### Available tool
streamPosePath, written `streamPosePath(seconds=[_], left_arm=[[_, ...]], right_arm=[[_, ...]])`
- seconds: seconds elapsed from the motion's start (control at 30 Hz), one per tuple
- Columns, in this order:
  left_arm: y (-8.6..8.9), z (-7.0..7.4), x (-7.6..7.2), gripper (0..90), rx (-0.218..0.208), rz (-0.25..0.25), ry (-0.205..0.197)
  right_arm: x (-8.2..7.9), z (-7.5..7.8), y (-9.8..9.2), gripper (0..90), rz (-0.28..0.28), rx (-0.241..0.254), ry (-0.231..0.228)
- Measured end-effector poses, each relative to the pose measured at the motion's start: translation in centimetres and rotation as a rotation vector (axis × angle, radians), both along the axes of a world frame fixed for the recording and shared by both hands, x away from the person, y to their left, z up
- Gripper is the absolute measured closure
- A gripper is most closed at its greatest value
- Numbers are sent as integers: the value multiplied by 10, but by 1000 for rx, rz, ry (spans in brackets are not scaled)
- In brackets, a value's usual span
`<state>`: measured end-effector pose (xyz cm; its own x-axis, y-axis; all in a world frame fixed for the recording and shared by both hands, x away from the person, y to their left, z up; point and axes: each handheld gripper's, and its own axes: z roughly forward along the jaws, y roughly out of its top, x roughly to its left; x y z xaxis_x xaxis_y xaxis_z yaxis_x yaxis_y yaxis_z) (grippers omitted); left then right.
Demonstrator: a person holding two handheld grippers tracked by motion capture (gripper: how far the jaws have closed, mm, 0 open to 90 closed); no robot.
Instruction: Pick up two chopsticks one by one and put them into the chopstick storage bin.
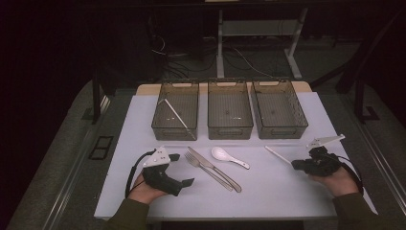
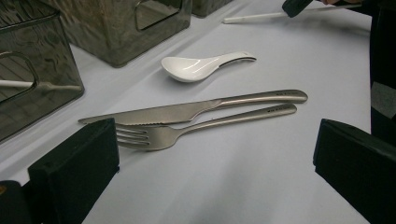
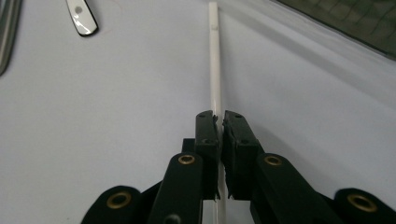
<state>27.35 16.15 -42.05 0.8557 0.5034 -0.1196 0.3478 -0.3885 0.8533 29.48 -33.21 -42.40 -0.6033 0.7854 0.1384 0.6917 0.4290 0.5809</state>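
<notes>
Near the right edge of the table [image 1: 143, 201]: right gripper [image 1: 298, 164], jaws clamped on one end of a white chopstick [image 1: 278, 155]. Long axis slanted, free end pointing away toward the far left, toward the right bin [image 1: 279, 110]. Left gripper [image 1: 178, 168] near the front left, jaws wide, nothing between. Further in: fork [image 1: 207, 168], knife [image 1: 215, 168], white spoon [image 1: 229, 156]. At the far edge three bins. Pale tabletop, dark room behind.
</notes>
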Motion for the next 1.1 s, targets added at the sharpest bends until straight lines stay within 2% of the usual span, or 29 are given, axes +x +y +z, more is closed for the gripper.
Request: streamPosePath(seconds=[0.67, 0.9, 1.1], left_arm=[[0, 0, 0, 0, 0, 4, 0], [0, 0, 0, 0, -8, 9, 3], [1, 0, 0, 0, -5, 9, 2]], right_arm=[[-4, 23, 4, 848, 36, 83, -51], [-5, 34, 13, 848, 68, 105, -74], [1, 44, 25, 848, 84, 115, -92]])
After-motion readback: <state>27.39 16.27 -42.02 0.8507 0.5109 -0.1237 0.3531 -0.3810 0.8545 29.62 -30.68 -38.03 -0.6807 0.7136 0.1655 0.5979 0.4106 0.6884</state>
